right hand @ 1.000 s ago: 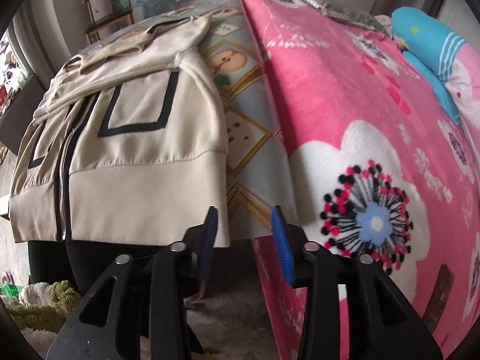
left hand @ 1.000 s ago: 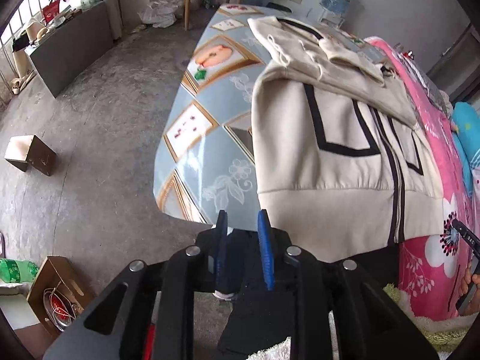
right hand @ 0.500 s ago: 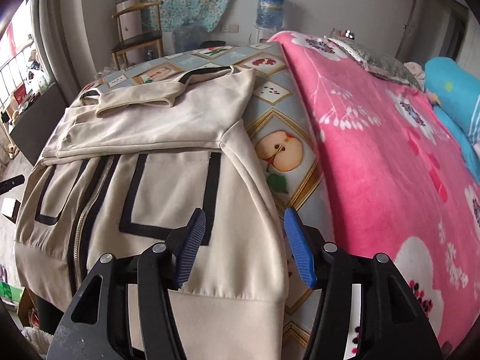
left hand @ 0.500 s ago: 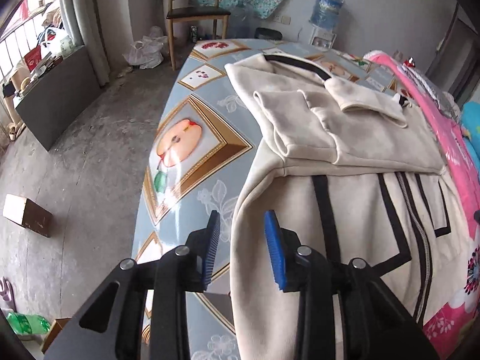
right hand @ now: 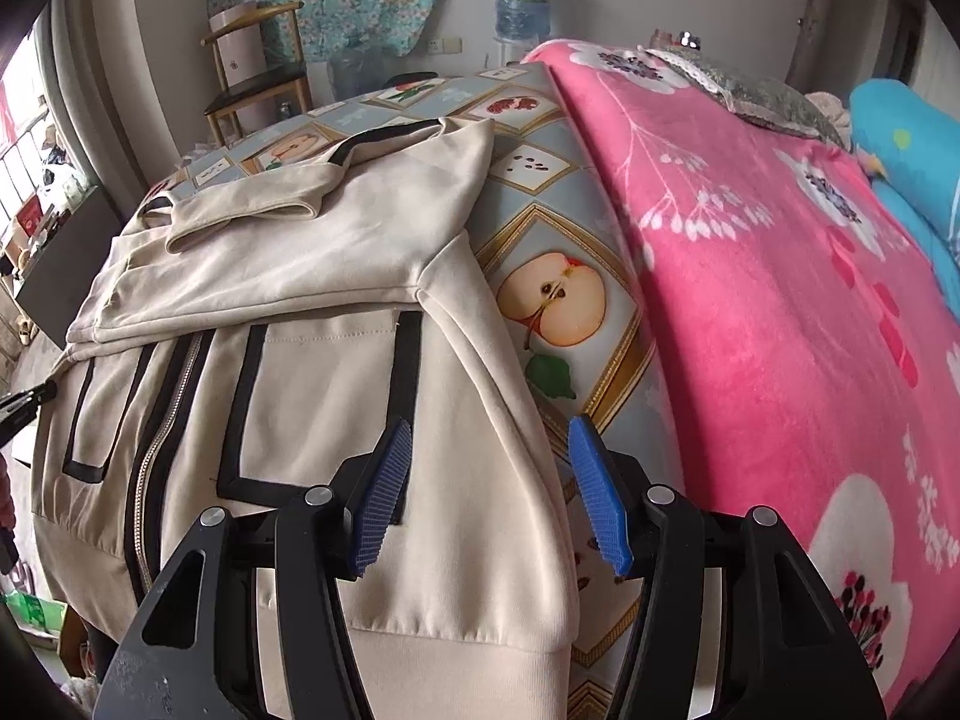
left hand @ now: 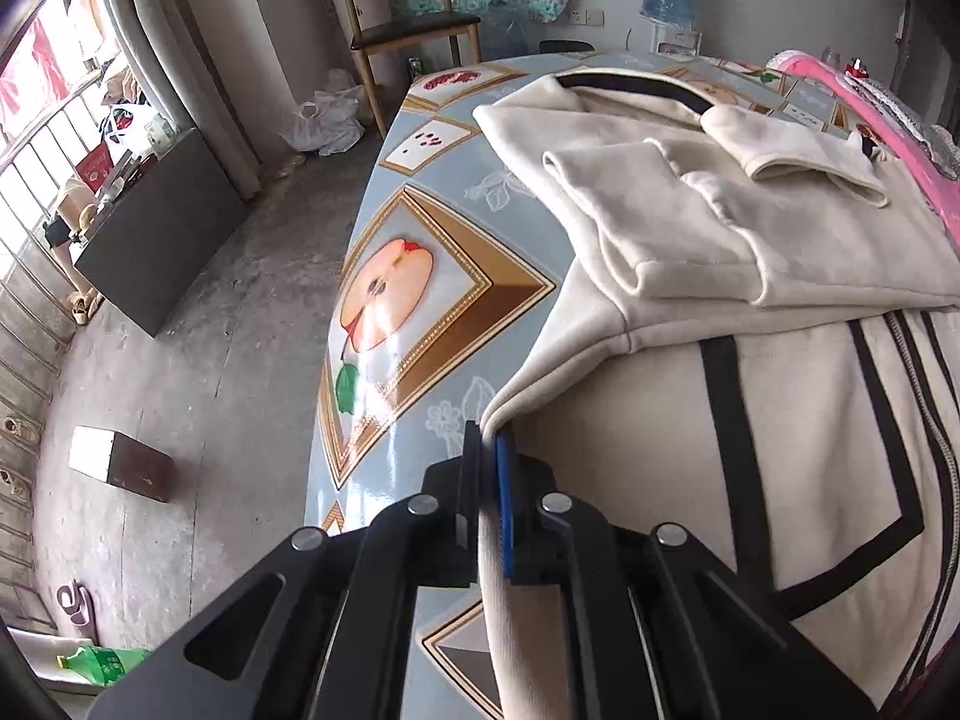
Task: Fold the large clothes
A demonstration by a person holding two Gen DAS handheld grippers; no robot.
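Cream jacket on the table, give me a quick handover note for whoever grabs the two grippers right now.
Left gripper: shut on the jacket's side edge, beside the apple-print tablecloth.
Right gripper: open, its jaws straddling the jacket's other side edge near the hem, not pinching yet.
Jacket: lies front up, zip closed, on the table; its hem hangs over the near edge. The pink blanket lies to its right.
Done: both sleeves are folded across the chest.
Left: close the right gripper on its edge, then probably lift both sides and fold the lower half up over the sleeves.
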